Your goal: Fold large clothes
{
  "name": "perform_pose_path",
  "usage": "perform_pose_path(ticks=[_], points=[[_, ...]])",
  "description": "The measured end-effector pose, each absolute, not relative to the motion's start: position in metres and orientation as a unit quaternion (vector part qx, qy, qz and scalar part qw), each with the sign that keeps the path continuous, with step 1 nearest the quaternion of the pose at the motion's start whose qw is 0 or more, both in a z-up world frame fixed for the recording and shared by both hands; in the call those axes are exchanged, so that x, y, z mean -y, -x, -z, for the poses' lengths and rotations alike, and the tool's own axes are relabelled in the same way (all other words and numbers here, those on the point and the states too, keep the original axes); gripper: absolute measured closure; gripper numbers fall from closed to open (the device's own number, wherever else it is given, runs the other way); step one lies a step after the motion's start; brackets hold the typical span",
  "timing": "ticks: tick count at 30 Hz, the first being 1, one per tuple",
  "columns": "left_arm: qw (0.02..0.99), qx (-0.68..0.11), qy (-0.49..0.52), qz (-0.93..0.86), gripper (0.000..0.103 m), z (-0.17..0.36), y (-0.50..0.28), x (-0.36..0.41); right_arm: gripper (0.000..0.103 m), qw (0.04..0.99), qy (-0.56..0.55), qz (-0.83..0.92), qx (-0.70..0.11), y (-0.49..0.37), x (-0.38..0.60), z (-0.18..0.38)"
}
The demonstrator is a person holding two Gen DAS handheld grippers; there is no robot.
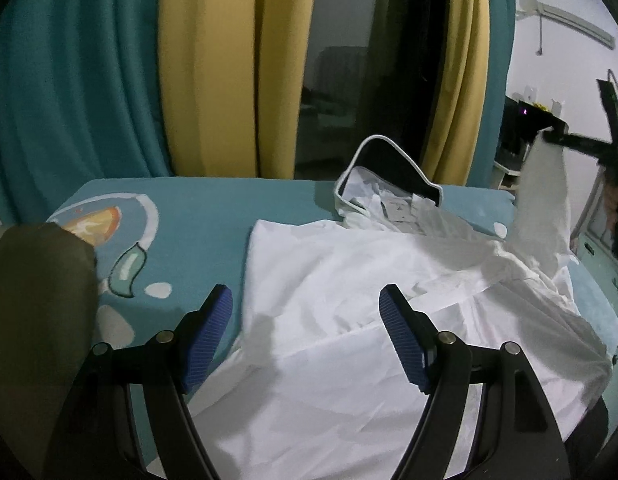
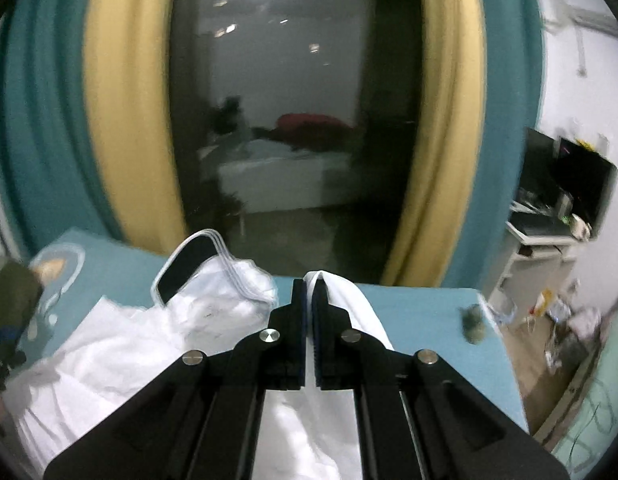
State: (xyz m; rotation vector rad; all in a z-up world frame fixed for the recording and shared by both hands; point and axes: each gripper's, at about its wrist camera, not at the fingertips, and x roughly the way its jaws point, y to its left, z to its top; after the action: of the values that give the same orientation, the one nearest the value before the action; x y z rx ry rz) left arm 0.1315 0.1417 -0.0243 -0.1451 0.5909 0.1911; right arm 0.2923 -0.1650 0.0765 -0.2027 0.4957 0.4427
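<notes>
Teal bed [image 1: 197, 200] bears your white garment [image 1: 349, 320], barely folded: right gripper [image 2: 310, 292] pinches its lifted sleeve [image 2: 349, 300], left gripper [image 1: 305, 300] gapes empty; most folds remain.

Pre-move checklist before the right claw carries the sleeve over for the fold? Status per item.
1. Right claw shut on the white sleeve: ok, cloth pinched between its blue pads.
2. Sleeve lifted off the teal bedsheet: ok, the left wrist view shows it hanging raised at the right.
3. Left claw free: ok, open, nothing between its pads, over the white garment.
4. Garment body flat: not ok, wrinkled and bunched near the dark white-trimmed collar.
5. Landing area free: cannot tell; an olive-green cloth lies at the left edge of the bed.
</notes>
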Motion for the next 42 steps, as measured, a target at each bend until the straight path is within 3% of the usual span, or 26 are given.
perform_pose_path(ticks=[9,11,13,14,22,28,42], points=[[0.948,-0.288,0.084,-0.111,0.024,0.029,-0.110,-0.164,0.099,0.845,0.149,-0.346,-0.380,-0.278,0.040,0.032],[0.946,-0.290,0.089,-0.111,0.024,0.032,-0.110,-0.169,0.091,0.827,0.151,-0.359,-0.405,-0.273,0.026,0.053],[0.946,-0.292,0.089,-0.111,0.024,0.034,-0.109,-0.170,0.054,0.815,0.145,-0.374,-0.419,-0.267,0.020,0.065],[0.946,-0.292,0.089,-0.110,0.024,0.034,-0.109,-0.171,0.052,0.809,0.139,-0.382,-0.424,-0.264,0.020,0.067],[0.943,-0.301,0.095,-0.109,0.024,0.045,-0.113,-0.176,0.052,0.861,0.111,-0.314,-0.385,-0.270,0.101,0.031],[0.941,-0.309,0.090,-0.102,0.024,0.051,-0.121,-0.169,0.052,0.883,0.013,-0.218,-0.416,-0.311,0.184,0.040],[0.940,-0.314,0.083,-0.109,0.024,0.053,-0.126,-0.166,0.052,0.845,-0.032,-0.261,-0.465,-0.363,0.144,0.080]])
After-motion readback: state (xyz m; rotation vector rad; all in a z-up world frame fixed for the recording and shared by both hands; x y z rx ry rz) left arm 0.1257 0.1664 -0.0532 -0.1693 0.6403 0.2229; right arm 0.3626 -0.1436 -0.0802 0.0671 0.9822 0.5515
